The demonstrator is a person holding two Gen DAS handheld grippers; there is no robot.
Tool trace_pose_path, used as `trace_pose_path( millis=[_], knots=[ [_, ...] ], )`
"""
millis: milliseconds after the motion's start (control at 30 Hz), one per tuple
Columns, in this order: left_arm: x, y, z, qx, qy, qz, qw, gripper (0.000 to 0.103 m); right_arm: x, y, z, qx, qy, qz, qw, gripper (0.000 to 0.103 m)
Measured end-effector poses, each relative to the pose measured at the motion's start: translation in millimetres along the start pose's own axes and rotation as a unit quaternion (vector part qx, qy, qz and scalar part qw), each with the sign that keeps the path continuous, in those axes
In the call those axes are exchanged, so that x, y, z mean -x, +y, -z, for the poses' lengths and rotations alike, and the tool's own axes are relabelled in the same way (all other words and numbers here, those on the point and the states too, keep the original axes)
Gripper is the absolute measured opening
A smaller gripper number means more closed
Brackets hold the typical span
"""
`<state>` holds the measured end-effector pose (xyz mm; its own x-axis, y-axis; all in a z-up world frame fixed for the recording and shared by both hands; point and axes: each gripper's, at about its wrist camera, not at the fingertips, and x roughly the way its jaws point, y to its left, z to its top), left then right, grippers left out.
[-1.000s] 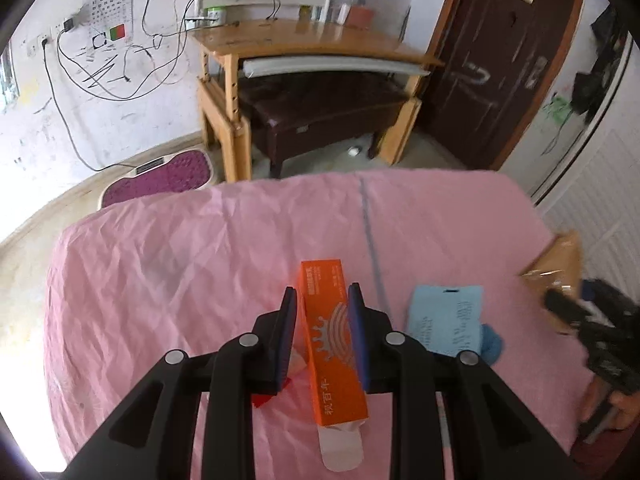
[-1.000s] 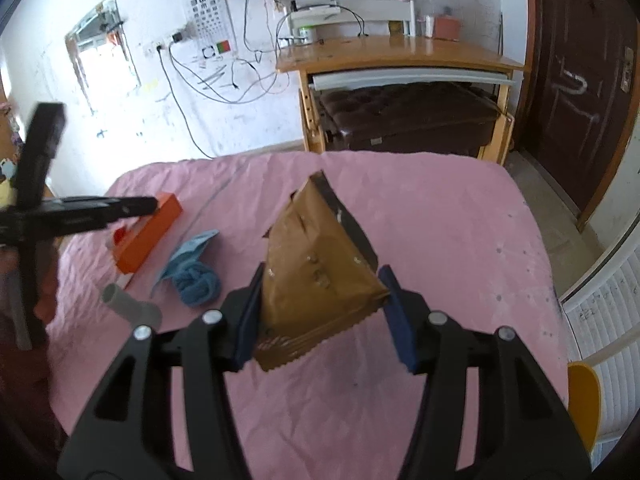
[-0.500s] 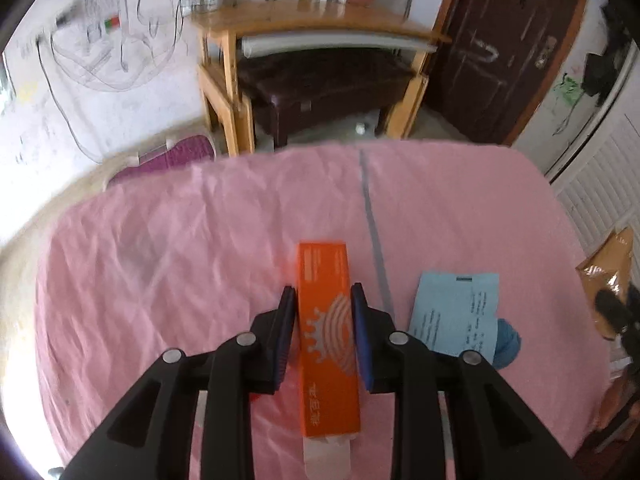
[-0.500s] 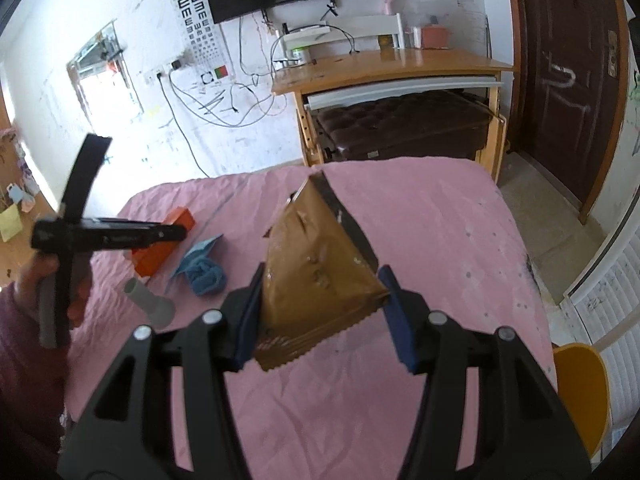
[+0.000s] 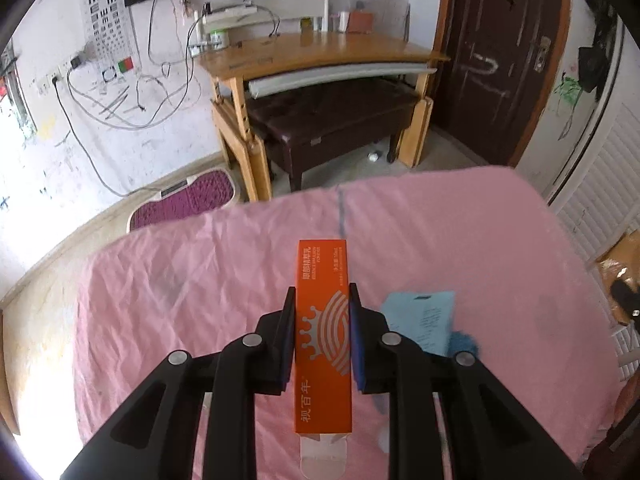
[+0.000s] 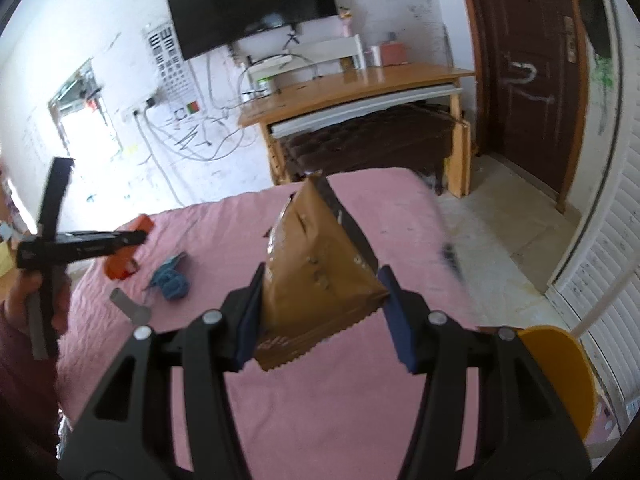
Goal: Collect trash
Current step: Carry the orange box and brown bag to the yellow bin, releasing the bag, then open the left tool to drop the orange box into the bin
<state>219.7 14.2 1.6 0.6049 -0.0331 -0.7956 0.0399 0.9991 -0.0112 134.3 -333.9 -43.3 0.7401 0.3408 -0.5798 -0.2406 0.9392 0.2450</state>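
A: Pink table [image 5: 168, 280]?
B: Under both. Right gripper [image 6: 326, 316] clamps brown wrapper [image 6: 316, 280] above it; left gripper [image 5: 322, 340] clamps orange box [image 5: 324, 320].
A: Unclear?
B: Box's near flap cut off; blue paper [image 5: 424, 320] partly hidden.

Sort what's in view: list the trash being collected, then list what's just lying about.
Trash:
orange box, in the left claw
brown wrapper, in the right claw
blue paper
blue wad
grey tube

Just lying about:
wooden desk
television
eye chart
door
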Motion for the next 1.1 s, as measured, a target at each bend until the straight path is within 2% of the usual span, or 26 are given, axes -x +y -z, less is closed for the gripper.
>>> trace_pose_path(
  millis=[167,300,433,633,733,800,833,867,1100],
  knots=[
    [31.2,-31.9,-10.4,-0.017,-0.033,0.027,0.9989,0.018,11.8,-27.9,5.8,-0.019,-0.009,0.025,0.999,0.052],
    [49.3,-74.8,-12.1,-0.044,-0.052,0.060,0.9959,0.018,21.2,-52.5,11.6,-0.035,-0.017,0.047,0.998,0.052],
    [62.5,-132.1,-7.8,-0.087,-0.063,0.098,0.9894,0.018,31.0,-78.9,20.2,-0.053,-0.025,0.074,0.996,0.052],
    [64.3,-214.1,7.2,-0.142,-0.051,0.155,0.9763,0.018,42.2,-122.5,35.0,-0.085,-0.027,0.102,0.991,0.052],
    [58.2,-244.1,13.6,-0.151,-0.032,0.185,0.9704,0.018,43.6,-141.8,46.8,-0.097,-0.020,0.118,0.988,0.053],
    [53.2,-261.7,18.2,-0.160,-0.021,0.195,0.9674,0.018,42.6,-152.1,52.7,-0.103,-0.011,0.128,0.986,0.060],
    [49.8,-272.4,20.4,-0.166,-0.014,0.200,0.9655,0.018,41.5,-158.3,56.0,-0.108,-0.003,0.132,0.985,0.072],
    [47.5,-279.6,22.0,-0.171,-0.010,0.202,0.9643,0.018,41.4,-162.6,58.5,-0.114,0.000,0.130,0.985,0.077],
    [44.6,-340.1,33.3,-0.211,0.002,0.211,0.9545,0.018,53.5,-198.6,75.0,-0.168,-0.014,0.108,0.980,0.078]
  ],
)
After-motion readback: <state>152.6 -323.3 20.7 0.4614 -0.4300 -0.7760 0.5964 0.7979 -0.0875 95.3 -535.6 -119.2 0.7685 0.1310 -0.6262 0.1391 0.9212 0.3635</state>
